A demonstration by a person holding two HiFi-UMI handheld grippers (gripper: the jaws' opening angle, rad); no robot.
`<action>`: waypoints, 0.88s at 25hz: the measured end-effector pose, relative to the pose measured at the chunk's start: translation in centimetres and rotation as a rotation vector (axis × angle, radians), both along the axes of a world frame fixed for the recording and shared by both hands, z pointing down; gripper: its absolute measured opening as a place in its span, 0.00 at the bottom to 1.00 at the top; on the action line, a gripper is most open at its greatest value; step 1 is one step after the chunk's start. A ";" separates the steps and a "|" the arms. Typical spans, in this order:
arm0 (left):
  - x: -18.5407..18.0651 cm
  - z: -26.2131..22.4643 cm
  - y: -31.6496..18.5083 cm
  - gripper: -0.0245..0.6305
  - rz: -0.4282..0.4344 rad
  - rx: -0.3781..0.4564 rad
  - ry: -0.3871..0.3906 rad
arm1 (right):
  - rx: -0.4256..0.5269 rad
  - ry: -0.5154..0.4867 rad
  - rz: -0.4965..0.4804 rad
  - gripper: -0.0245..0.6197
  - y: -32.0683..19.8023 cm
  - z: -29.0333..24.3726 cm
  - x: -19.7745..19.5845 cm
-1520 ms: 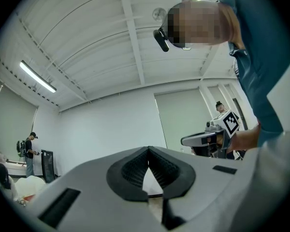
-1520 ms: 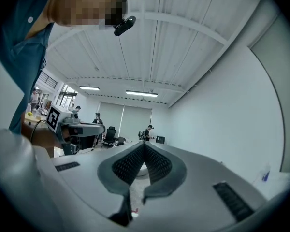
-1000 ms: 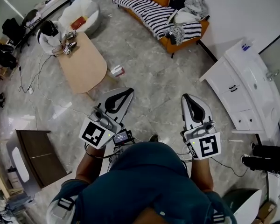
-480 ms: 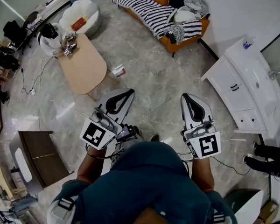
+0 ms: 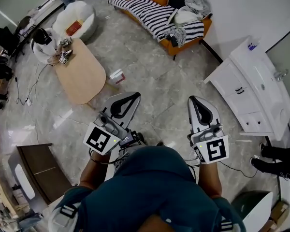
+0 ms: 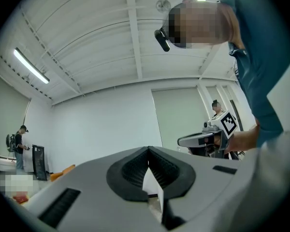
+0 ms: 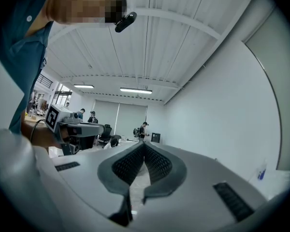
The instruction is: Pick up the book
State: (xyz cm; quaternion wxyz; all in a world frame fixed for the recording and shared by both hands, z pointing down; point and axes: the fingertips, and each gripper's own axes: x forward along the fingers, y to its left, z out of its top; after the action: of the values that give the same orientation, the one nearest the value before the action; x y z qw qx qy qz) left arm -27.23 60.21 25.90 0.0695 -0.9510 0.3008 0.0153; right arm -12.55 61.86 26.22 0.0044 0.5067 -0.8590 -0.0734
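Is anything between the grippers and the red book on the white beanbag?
The light wooden oval table and a small reddish box lie roughly between the red book and the left gripper and right gripper.

Bright, even indoor light comes from strip lights [image 6: 31, 65] on the white ceiling [image 6: 101, 37], and they flare slightly. The polished floor [image 5: 150, 76] shows pale streaks of glare and only soft shadows. Fisheye bending is strong, and both gripper views have black corners. The near shells of the left gripper [image 6: 148, 150] and right gripper [image 7: 144, 145] are out of focus.
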 end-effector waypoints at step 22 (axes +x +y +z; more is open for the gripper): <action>-6.3 0.1 -10.4 0.04 0.106 -0.002 0.055 | 0.001 0.044 0.100 0.06 -9.6 -1.1 -6.8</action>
State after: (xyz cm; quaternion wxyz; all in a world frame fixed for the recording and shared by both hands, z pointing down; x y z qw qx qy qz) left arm -33.50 49.76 25.97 0.0593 -0.9650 0.2516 0.0446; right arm -19.37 52.31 25.12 0.0266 0.5472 -0.8323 -0.0845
